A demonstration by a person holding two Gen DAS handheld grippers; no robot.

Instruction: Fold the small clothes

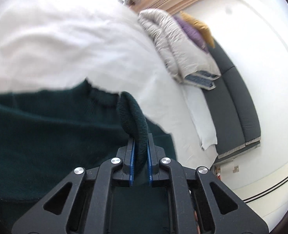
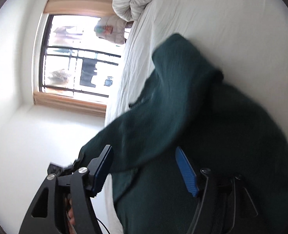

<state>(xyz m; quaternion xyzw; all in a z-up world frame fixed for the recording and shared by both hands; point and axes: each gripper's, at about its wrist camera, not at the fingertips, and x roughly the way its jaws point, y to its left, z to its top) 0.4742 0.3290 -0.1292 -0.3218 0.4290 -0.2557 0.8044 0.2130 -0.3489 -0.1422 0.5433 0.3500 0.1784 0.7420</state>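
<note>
One dark green sweater (image 1: pixel 46 128) lies on the white bed (image 1: pixel 66 39). The left gripper (image 1: pixel 140 152) pinches its ribbed edge at lower centre. Only the right view shows the window (image 2: pixel 73 58); there the right gripper (image 2: pixel 146 167) gapes, jaws astride the sweater.

Both wrist views look closely along their jaws, sharing the sweater (image 1: pixel 46 126) on the bed (image 2: pixel 212 19).

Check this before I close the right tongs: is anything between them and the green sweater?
Nothing visible. The right tongs stand open with the green sweater directly between the blue pads. The left tongs are already shut on its ribbed edge, over the white bed.
</note>
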